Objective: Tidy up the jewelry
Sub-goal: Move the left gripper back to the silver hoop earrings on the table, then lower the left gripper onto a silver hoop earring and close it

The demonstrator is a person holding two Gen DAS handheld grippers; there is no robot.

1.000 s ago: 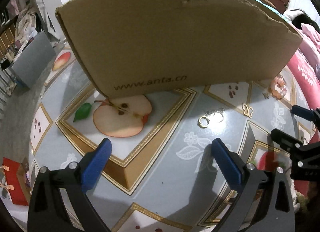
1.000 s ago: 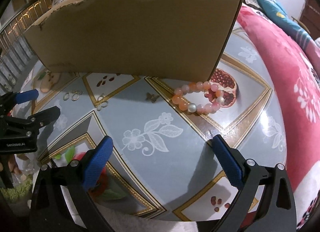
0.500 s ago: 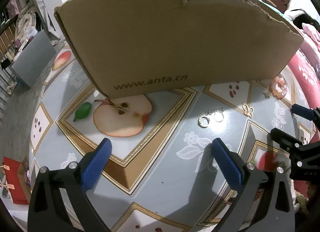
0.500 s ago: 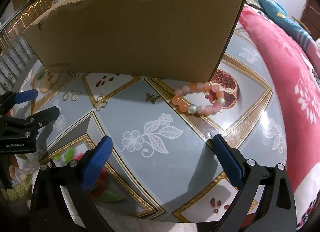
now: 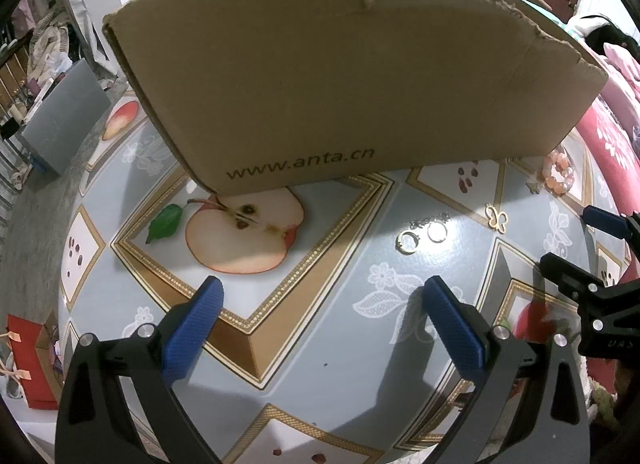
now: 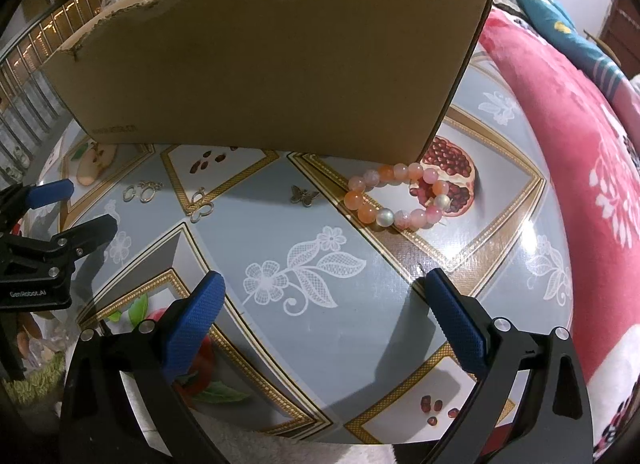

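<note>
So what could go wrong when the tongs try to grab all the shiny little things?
1. The small gold hoop earrings lie flat on the glossy patterned tablecloth; the wide blue-tipped left tongs might slide over them.
2. The pink and orange bead bracelet sits against the tall brown cardboard box, so the right tongs could bump the wall.
3. The tiny dark butterfly charm could get flicked away.

A pink beaded bracelet (image 6: 396,195), two butterfly charms (image 6: 305,195) and two rings (image 5: 422,236) lie flat before an upright cardboard box (image 5: 344,79).
</note>
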